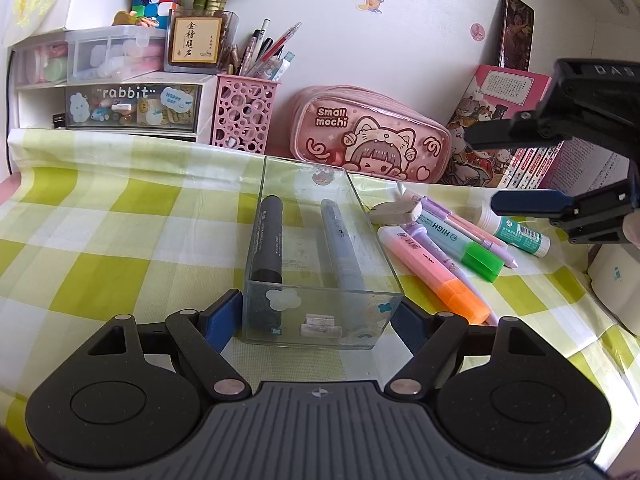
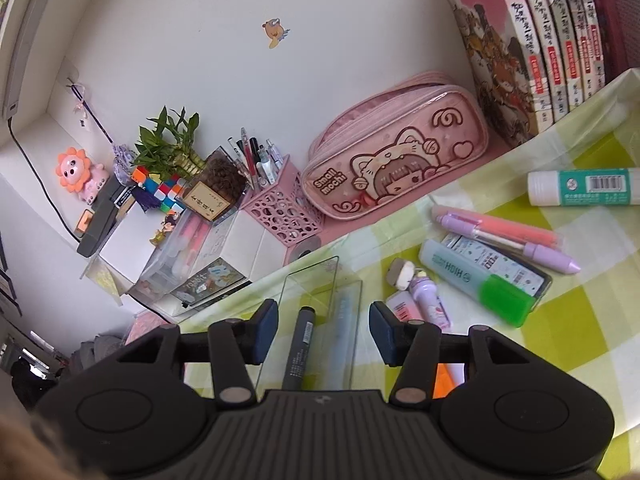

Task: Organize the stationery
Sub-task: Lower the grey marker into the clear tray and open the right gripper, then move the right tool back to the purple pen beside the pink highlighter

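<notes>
- Two markers, black (image 1: pixel 267 240) and grey (image 1: pixel 342 244), lie lengthwise in the clear box (image 1: pixel 372 208) at mid tabletop (image 1: pixel 100 240).
- Left claw (image 1: pixel 320 322) grips the box's near end, pads pressed on both side walls, probably steadying it for loading.
- Right claw (image 1: pixel 486 170) hangs at right above the loose pile, jaws about half open, nothing between them.
- Still loose right of the box: orange highlighter (image 1: pixel 436 272), green highlighter (image 1: pixel 460 244), purple pen (image 1: pixel 472 228), glue stick (image 1: pixel 516 230), eraser (image 1: pixel 396 212).
- Far side: pink pencil case (image 1: pixel 372 136), pink pen cup (image 1: pixel 244 112), books (image 1: pixel 520 160).
- Pile items overlap; the orange highlighter touches the box wall, which may crowd a pick.
</notes>
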Demonstrator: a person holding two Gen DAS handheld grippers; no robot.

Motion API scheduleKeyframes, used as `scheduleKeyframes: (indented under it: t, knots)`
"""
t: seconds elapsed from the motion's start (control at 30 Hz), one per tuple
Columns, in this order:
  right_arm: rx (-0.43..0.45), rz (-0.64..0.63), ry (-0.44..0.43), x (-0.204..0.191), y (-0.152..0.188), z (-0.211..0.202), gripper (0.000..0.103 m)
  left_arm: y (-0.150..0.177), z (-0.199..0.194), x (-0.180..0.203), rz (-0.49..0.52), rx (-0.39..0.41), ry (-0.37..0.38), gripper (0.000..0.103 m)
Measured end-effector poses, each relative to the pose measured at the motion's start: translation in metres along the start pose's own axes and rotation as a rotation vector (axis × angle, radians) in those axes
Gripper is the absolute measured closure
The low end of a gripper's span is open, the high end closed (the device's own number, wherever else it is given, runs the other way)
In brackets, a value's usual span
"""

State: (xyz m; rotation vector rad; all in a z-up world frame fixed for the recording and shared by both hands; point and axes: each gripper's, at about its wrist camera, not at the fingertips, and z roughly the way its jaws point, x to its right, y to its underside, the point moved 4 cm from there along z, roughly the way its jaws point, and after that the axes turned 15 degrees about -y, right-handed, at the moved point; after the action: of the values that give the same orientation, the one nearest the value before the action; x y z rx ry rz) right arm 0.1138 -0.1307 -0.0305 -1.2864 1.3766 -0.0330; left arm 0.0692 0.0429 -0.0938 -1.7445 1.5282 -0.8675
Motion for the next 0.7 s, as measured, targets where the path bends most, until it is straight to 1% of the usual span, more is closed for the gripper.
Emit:
scheduleKeyframes:
  t: [0.1,0.2,0.37,0.47,0.57,0.7]
  knots:
    - [0.024,-0.067,0.042,0.009,0.003,-0.014,0.041,0.0,0.0,0.0,0.0,0.0,0.0,0.025]
    - [0.036,-0.122,0.087,0.023,0.004,-0.027,0.039,0.0,0.0,0.0,0.0,0.0,0.001,0.025]
    - [0.067,-0.142,0.203,0.051,0.005,-0.046,0.038,0.0,0.0,-0.001,-0.002,0.0,0.002,0.025]
    - [0.08,-0.157,0.259,0.064,0.007,-0.055,0.038,0.0,0.0,-0.002,-0.004,0.0,0.003,0.025]
    - [0.073,-0.179,0.285,0.071,0.009,-0.055,0.038,0.0,0.0,-0.002,-0.004,0.0,0.003,0.025]
    - [0.039,-0.22,0.285,0.073,0.013,-0.047,0.038,0.0,0.0,-0.003,-0.008,0.0,0.005,0.025]
